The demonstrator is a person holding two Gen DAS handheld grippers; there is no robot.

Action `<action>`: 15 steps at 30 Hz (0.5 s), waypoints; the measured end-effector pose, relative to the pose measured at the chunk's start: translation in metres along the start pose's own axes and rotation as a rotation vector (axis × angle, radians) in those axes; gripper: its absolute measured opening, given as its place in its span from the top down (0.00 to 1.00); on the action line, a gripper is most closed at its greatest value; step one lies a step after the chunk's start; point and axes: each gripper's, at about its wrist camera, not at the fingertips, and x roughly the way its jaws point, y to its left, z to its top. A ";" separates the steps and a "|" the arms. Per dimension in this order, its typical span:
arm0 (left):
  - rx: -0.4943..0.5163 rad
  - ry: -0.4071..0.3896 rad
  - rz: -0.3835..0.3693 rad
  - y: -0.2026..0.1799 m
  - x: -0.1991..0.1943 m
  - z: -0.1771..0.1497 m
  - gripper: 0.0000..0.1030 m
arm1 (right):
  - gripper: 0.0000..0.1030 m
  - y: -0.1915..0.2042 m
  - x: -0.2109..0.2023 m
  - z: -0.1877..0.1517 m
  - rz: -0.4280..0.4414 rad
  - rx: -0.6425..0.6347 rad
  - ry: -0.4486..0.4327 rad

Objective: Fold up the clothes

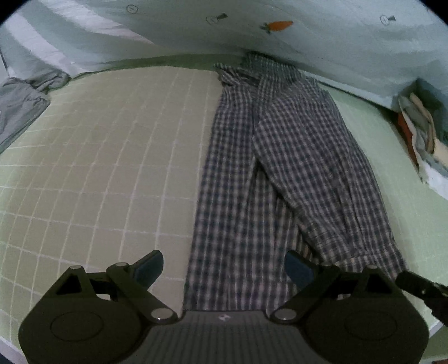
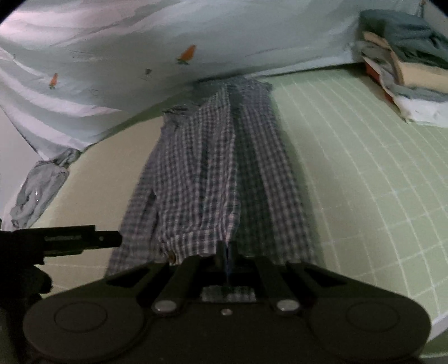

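Observation:
A blue-and-white checked shirt [image 1: 252, 168] lies lengthwise on the green grid mat [image 1: 98, 168], its sides folded inward into a long strip with a sleeve laid on top. My left gripper [image 1: 224, 268] is open, its blue pads either side of the shirt's near hem, holding nothing. In the right wrist view the shirt [image 2: 212, 173] runs away from me. My right gripper [image 2: 226, 252] is shut, its fingers pressed together at the shirt's near edge; it seems to pinch the fabric. The right gripper shows at the left wrist view's right edge [image 1: 420, 288], the left gripper at the right wrist view's left edge [image 2: 70, 238].
A stack of folded clothes [image 2: 406, 72] sits at the mat's far right, also in the left wrist view [image 1: 420, 134]. A crumpled grey garment [image 1: 19, 103] lies at the far left. A pale sheet with carrot prints [image 1: 252, 25] hangs behind. The mat's edge is near right [image 2: 436, 322].

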 end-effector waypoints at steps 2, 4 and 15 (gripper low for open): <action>0.001 0.013 0.000 0.000 0.001 -0.005 0.09 | 0.99 -0.005 0.001 -0.003 -0.008 0.009 0.013; 0.008 0.026 0.009 0.002 0.001 -0.011 0.09 | 0.99 -0.008 0.002 -0.007 -0.015 0.013 0.027; -0.013 0.100 0.039 0.020 0.008 -0.037 0.10 | 0.99 -0.013 0.022 -0.027 -0.056 0.010 0.102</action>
